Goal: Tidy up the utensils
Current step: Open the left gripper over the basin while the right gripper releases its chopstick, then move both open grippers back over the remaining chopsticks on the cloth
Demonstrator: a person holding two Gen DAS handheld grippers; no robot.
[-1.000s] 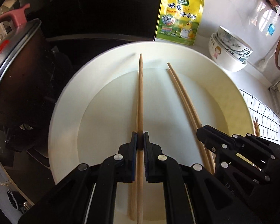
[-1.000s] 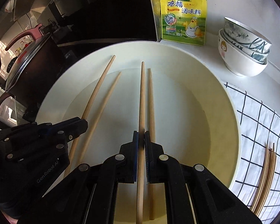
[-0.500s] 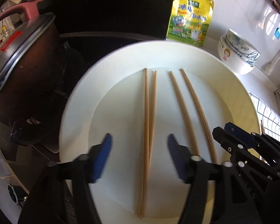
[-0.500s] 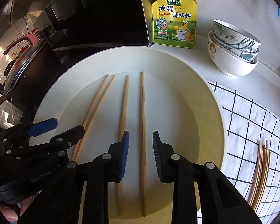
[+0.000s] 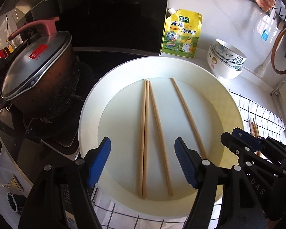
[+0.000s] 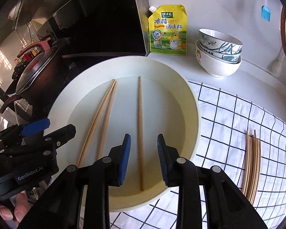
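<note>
Several wooden chopsticks lie lengthwise in a wide cream plate [image 5: 89,114]: a close pair [image 5: 144,133], a single chopstick [image 5: 159,133] and another single chopstick [image 5: 188,118]. My left gripper [image 5: 142,162] hangs open above the near end of the pair, touching nothing. My right gripper [image 6: 144,158] hovers over the rightmost chopstick [image 6: 140,133]. Its jaws are opening, and the stick lies below the gap, unpressed. Each gripper shows in the other's view: the right gripper [image 5: 234,136] and the left gripper [image 6: 47,131]. A bundle of chopsticks [image 6: 251,164] rests on the checked cloth [image 6: 238,114].
A dark pot with a glass lid [image 5: 38,76] sits on the stove at the left. A yellow seasoning pouch [image 5: 181,32] leans on the back wall beside stacked bowls [image 5: 226,61]. A person's fingers [image 6: 9,210] show at the lower left.
Both grippers were shut on chopsticks a second ago. They have let go, opened and drawn up and back, and the chopsticks now lie loose in the plate.
</note>
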